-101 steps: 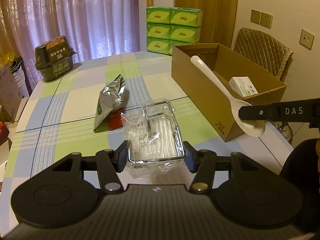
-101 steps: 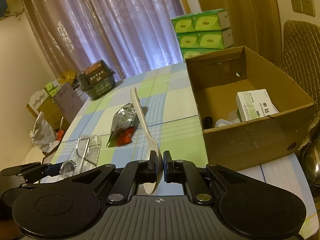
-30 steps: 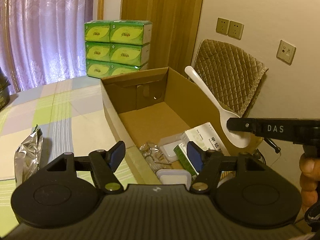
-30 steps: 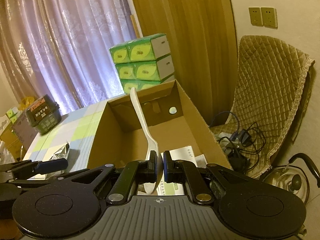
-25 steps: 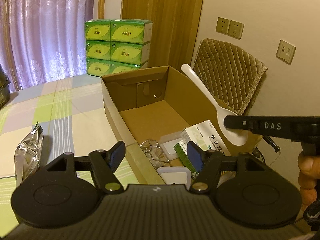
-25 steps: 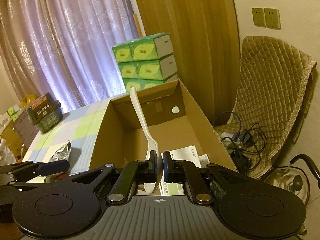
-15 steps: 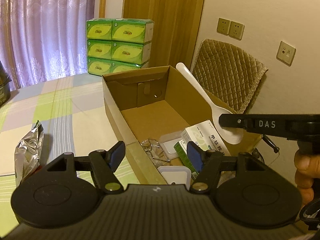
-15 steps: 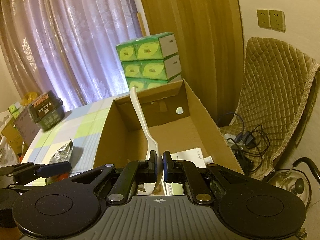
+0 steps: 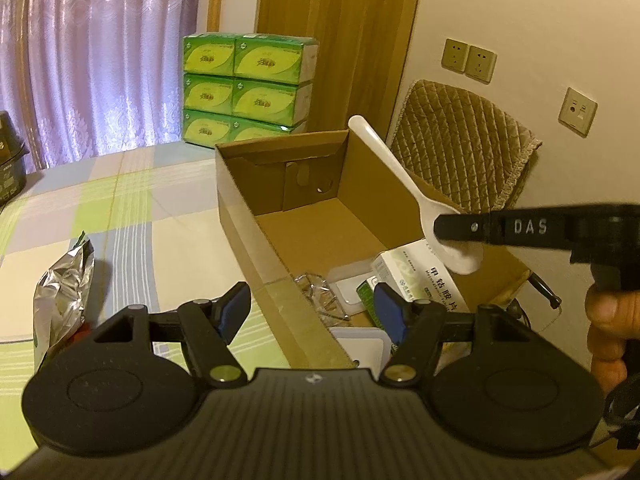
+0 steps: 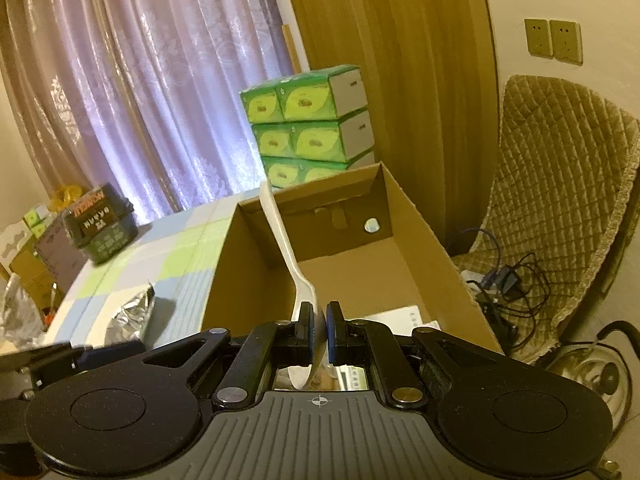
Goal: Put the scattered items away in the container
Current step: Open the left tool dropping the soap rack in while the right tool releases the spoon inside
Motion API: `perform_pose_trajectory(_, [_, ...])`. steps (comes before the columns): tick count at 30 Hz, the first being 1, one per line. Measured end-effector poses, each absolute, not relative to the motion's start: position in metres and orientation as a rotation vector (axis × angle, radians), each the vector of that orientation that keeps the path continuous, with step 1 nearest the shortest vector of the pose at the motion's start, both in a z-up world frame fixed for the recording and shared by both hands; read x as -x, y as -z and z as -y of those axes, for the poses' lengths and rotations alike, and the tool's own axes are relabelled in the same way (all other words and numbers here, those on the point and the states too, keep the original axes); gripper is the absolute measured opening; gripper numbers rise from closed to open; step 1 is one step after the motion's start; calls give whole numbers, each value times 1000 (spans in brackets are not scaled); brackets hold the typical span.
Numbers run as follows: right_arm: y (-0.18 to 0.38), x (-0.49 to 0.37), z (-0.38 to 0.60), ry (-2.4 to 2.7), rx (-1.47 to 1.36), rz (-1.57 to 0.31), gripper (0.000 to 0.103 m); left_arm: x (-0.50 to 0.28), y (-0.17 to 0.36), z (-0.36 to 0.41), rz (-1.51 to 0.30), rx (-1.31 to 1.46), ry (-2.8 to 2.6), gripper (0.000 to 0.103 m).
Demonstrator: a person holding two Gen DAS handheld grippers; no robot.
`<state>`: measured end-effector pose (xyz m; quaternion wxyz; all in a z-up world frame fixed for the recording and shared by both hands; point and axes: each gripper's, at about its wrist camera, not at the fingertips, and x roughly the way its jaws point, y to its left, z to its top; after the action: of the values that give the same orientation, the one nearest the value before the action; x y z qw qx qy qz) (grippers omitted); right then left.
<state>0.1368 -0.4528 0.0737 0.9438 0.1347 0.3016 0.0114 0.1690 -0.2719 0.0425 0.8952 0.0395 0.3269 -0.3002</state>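
The right tongs (image 10: 318,334) grip the white spoon (image 10: 285,248) at its bowl, with the handle pointing up and far, above the cardboard box (image 10: 420,232). The left tongs (image 9: 312,314) are open and empty at the box's near left wall. The foil bag (image 9: 64,280) lies on the worktop (image 9: 160,216), nearer the left tongs.

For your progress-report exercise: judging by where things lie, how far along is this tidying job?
Done: a wire rack in plastic wrap and a white medicine box lie in the cardboard box. In hand: the right gripper is shut on a white spoon above the box; the left gripper is open, empty. Left: the foil packet on the table.
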Motion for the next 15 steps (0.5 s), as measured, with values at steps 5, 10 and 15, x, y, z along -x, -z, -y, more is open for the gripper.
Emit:
perform_pose_trajectory(5, [-71,-140,454,-19,-280,-618,9,-169,-40,265,-684,-74,604,63])
perform_pose_trajectory(10, [-66,-132,460,4,-312,-626,9,-169,-38,254,-690,-64,586,63])
perform_pose_trajectory(15, [-71,-121,461,7,-353,-623,9,-163,-33,236,-702,-57,558,63])
